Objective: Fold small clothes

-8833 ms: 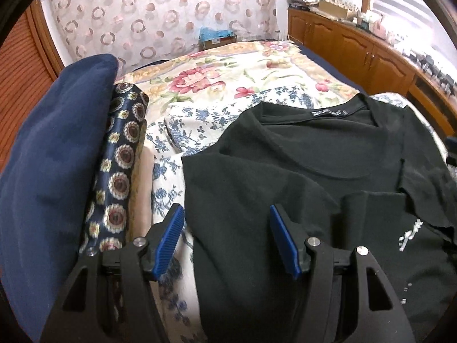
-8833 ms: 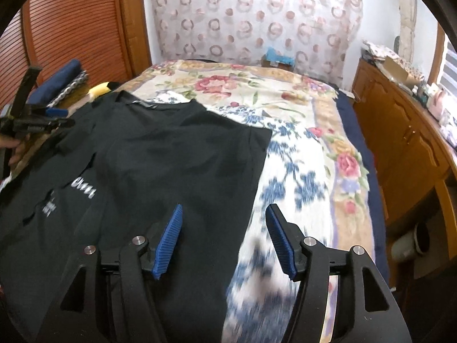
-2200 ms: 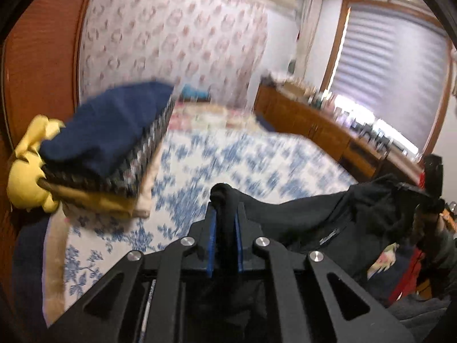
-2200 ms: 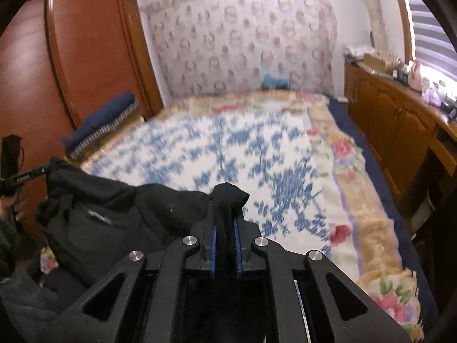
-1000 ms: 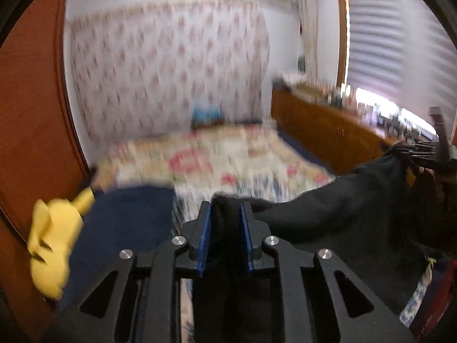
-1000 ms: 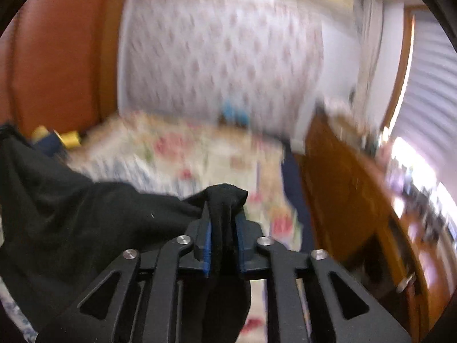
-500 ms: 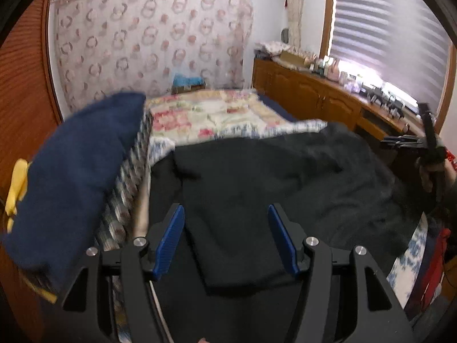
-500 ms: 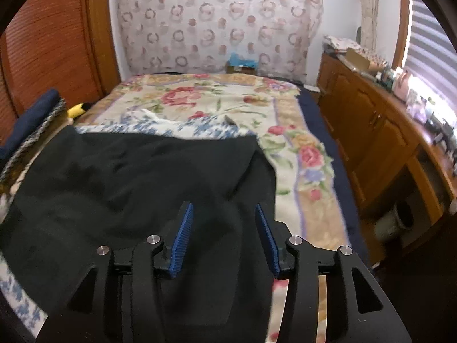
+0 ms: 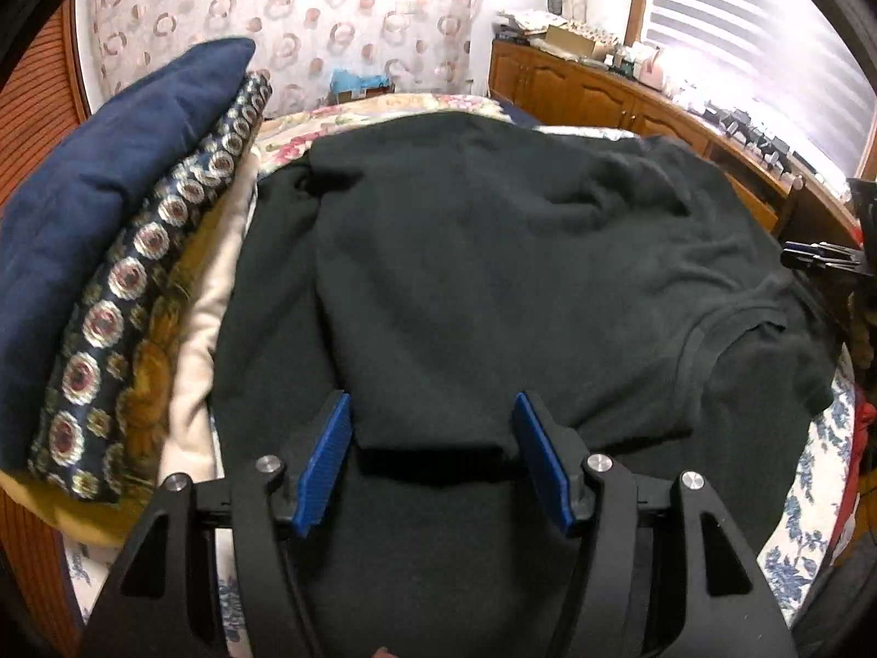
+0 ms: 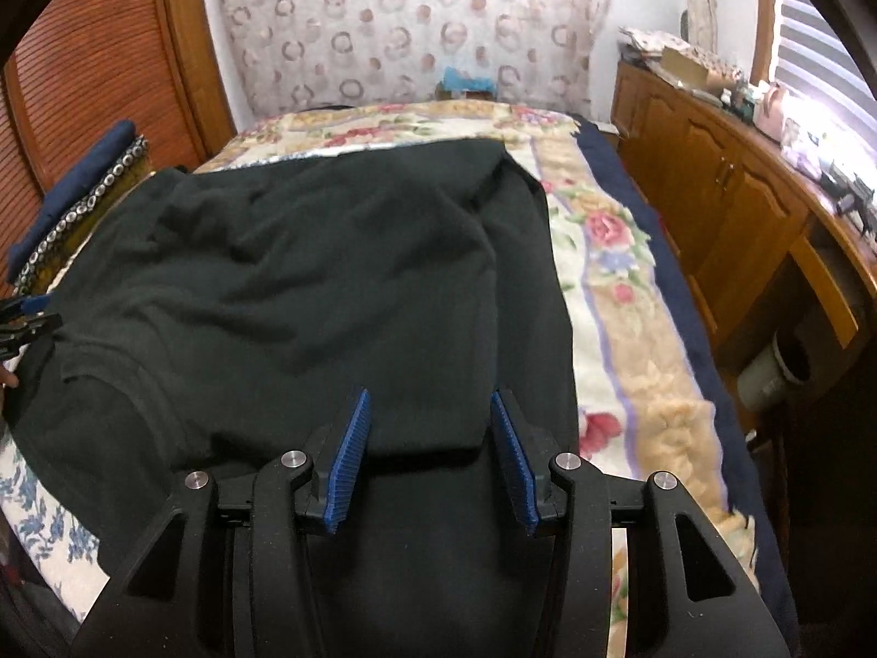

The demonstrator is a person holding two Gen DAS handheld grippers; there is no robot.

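A black T-shirt (image 9: 493,252) lies spread flat on the floral bed cover, collar (image 9: 693,340) at the near side. My left gripper (image 9: 433,438) hangs open just over its left sleeve, whose edge shows between the blue pads (image 9: 329,455); the pads do not press it. In the right wrist view the same shirt (image 10: 329,285) fills the bed. My right gripper (image 10: 430,438) is open above the right sleeve edge. Each gripper shows in the other's view: the right gripper (image 9: 819,262) at the far right, the left gripper (image 10: 24,321) at the far left.
A stack of folded bedding (image 9: 109,208), navy on top with a patterned layer under it, crowds the shirt's left side. Wooden cabinets (image 10: 712,175) run along the bed's right side, with a round bin (image 10: 778,373) on the floor. Bare floral cover (image 10: 619,285) lies right of the shirt.
A second ago both grippers were shut on the raised shirt. Both have let go and opened, the shirt now lies flat on the bed, and both grippers have sunk closer to it.
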